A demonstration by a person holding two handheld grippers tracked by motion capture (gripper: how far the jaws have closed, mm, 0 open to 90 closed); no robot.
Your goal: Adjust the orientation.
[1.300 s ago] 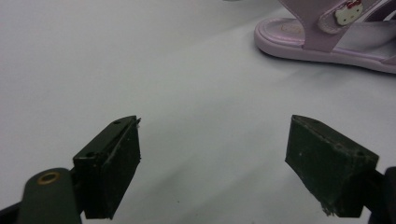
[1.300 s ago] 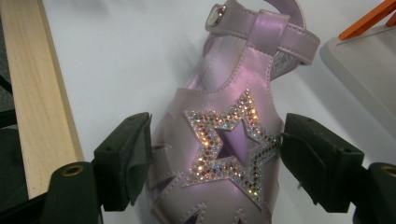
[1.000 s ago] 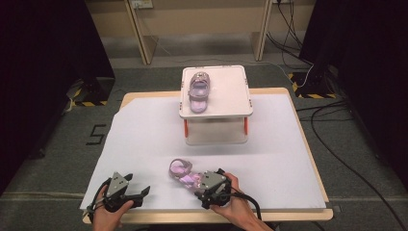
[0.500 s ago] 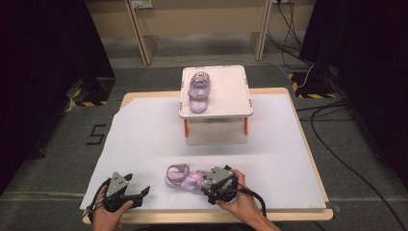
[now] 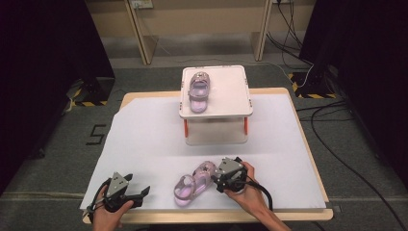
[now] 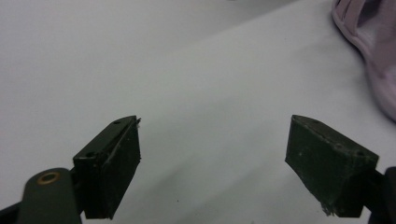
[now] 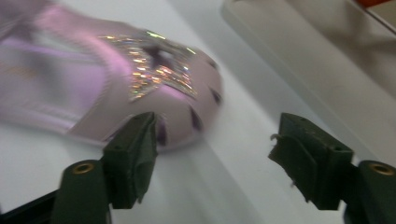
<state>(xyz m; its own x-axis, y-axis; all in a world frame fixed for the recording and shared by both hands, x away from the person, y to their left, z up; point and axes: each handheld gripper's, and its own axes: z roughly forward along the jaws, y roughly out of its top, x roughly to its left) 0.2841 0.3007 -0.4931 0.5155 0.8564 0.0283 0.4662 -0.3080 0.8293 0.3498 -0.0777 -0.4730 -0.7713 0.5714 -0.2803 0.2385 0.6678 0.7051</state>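
A pink glittery child's shoe (image 5: 192, 185) lies slantwise on the white sheet near the front edge. Its toe (image 7: 187, 93) sits just ahead of my right gripper (image 5: 214, 179), close to the left jaw. The jaws of the right gripper (image 7: 217, 133) have just been closing; they stand wide and do not press on the shoe. A matching shoe (image 5: 198, 89) rests on a raised white platform (image 5: 231, 94). My left gripper (image 5: 143, 193) rests at the front left, open with nothing between the jaws of the left gripper (image 6: 212, 158). The near shoe's edge (image 6: 373, 51) shows beyond it.
The platform stands on red legs (image 5: 185, 127) at the back middle of the table (image 5: 308, 159). A white sheet (image 5: 144, 139) covers the tabletop. Cables (image 5: 337, 144) run over the floor to the right, and dark curtains hang on both sides.
My right gripper has shifted right and slightly away from the front edge. The near shoe has turned and now lies more slantwise. The left gripper has stayed put.
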